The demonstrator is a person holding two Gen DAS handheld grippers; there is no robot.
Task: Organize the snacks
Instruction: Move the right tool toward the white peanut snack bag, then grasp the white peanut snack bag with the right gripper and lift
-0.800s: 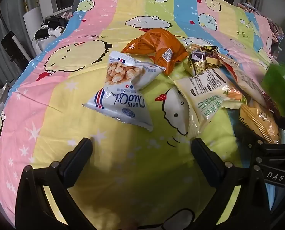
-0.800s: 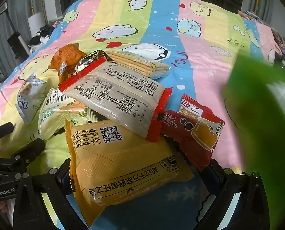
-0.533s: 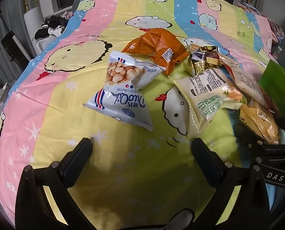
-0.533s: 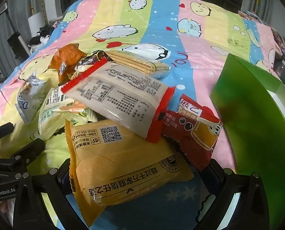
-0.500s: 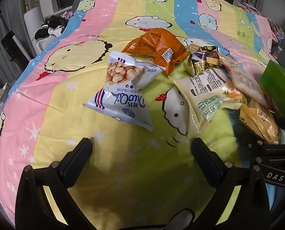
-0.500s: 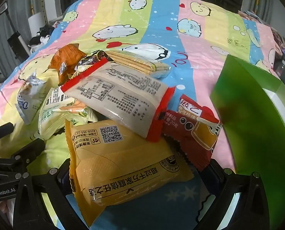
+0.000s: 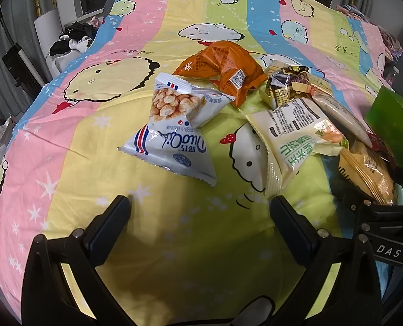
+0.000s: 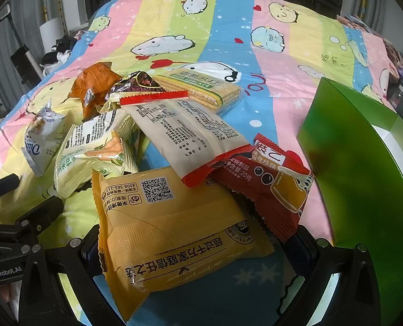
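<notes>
Both tools are hovering released over a bed whose striped cartoon bedspread (image 7: 98, 146) is carrying a loose pile of snack packets. The left tool (image 7: 200, 209) is gaping wide with only bare cloth between its fingers; the white puffed-snack bag (image 7: 171, 133) is lying just ahead of it, apart from the heap, and the orange packet (image 7: 223, 68) is sitting farther ahead. That white bag looks like its easiest first pick, since nothing is overlapping it.

The right tool (image 8: 198, 241) is likewise standing wide open, with the yellow packet (image 8: 174, 225) lying across the gap between its fingers, not visibly pinched. Ahead of it the pale red-edged packet (image 8: 185, 135) is resting over the yellow one and the dark red packet (image 8: 266, 182), with the crackers (image 8: 206, 89) beyond. The green box (image 8: 364, 190) is standing to this tool's right, probably the place the snacks are meant to go.
</notes>
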